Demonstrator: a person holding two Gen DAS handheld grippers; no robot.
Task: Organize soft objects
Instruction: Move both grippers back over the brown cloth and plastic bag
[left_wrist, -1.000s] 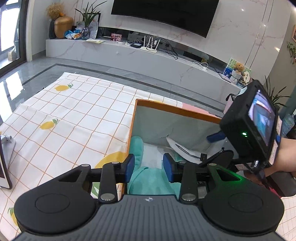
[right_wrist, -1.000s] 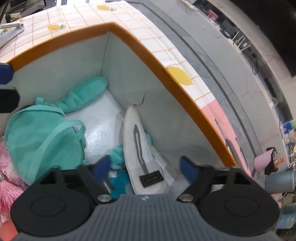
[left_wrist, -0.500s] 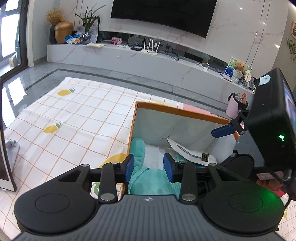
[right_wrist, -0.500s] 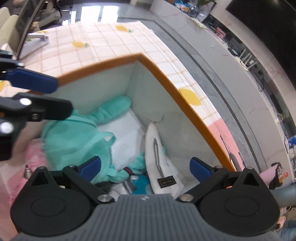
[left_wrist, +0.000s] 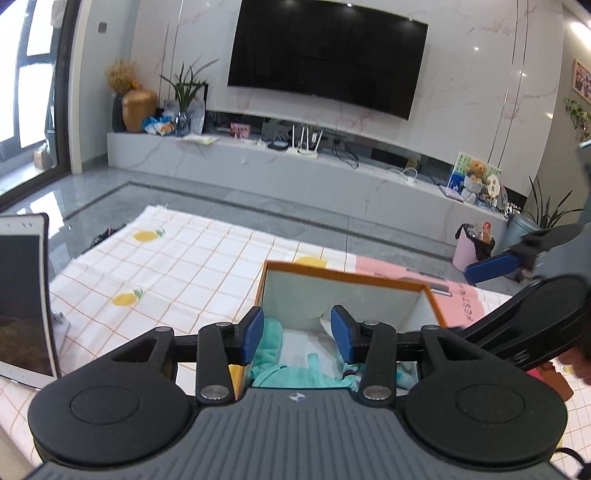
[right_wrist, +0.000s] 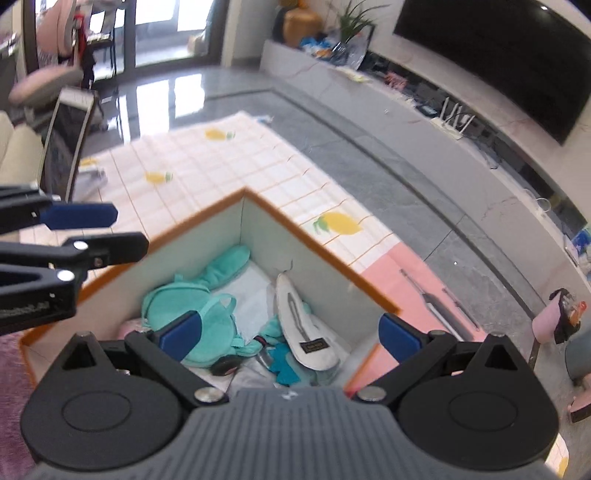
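Both hand-held grippers hover over the box (right_wrist: 306, 240) with nothing in them — left (left_wrist: 297, 339) and right (right_wrist: 290, 330) alike spread apart. The soft things — teal bag (right_wrist: 192, 314), white pouch (right_wrist: 303, 328) — lie inside. Judged stowing nearly done; next, find leftovers. Checked cloth (left_wrist: 177, 266) covers the bench; TV (left_wrist: 325, 55) beyond.

A right hand-held gripper (right_wrist: 290, 328), blue pads spread wide and holding nothing, hangs above an orange-rimmed box (right_wrist: 314, 242) on a lemon-print cloth (right_wrist: 207, 162). Inside lie a teal pouch (right_wrist: 195, 314) and a white slipper (right_wrist: 299, 325). The left hand-held gripper (right_wrist: 79, 229) juts in beside the box.
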